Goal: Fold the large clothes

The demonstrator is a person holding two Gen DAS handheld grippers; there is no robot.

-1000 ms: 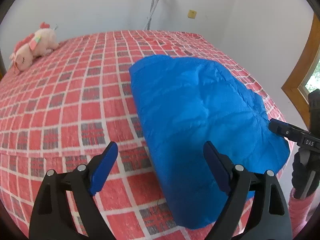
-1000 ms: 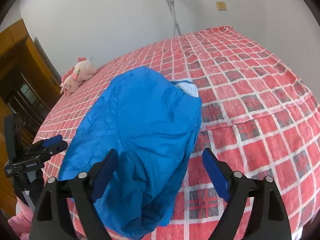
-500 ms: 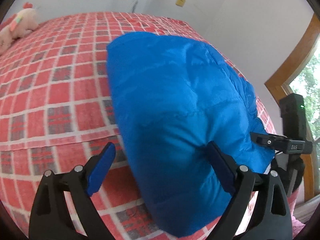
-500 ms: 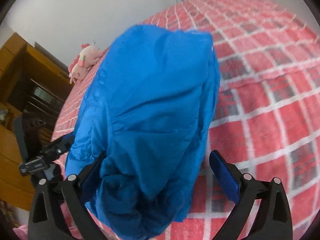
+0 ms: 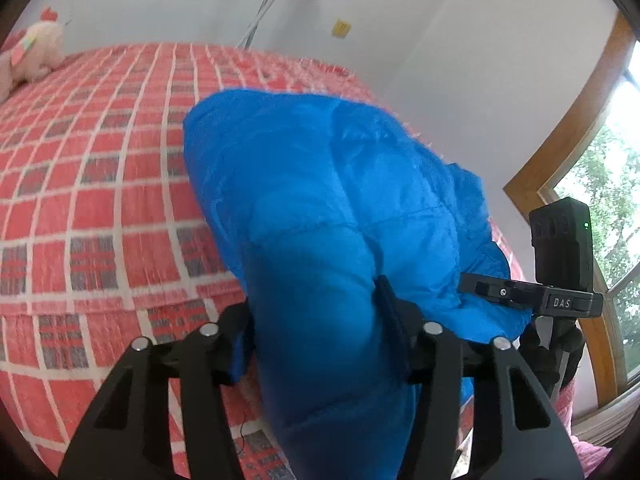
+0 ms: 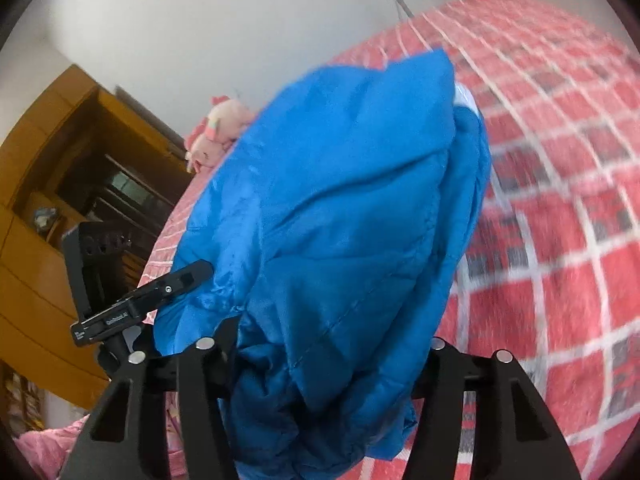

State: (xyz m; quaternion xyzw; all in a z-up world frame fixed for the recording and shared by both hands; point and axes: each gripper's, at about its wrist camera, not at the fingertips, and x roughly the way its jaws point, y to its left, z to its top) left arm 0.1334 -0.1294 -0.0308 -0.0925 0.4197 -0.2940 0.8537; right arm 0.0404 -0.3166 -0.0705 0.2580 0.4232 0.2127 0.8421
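**Both grippers clamped on the blue jacket**

On the red checked bedspread (image 5: 100, 208), a pink plush toy (image 5: 28, 52) sits far left. We see our left gripper (image 5: 316, 328) pinching the near left end of the blue puffer jacket (image 5: 328, 208). Our right gripper (image 6: 324, 364) is closed on the near right end, fabric bunched between its jaws. Jacket's far part lies on the bed.
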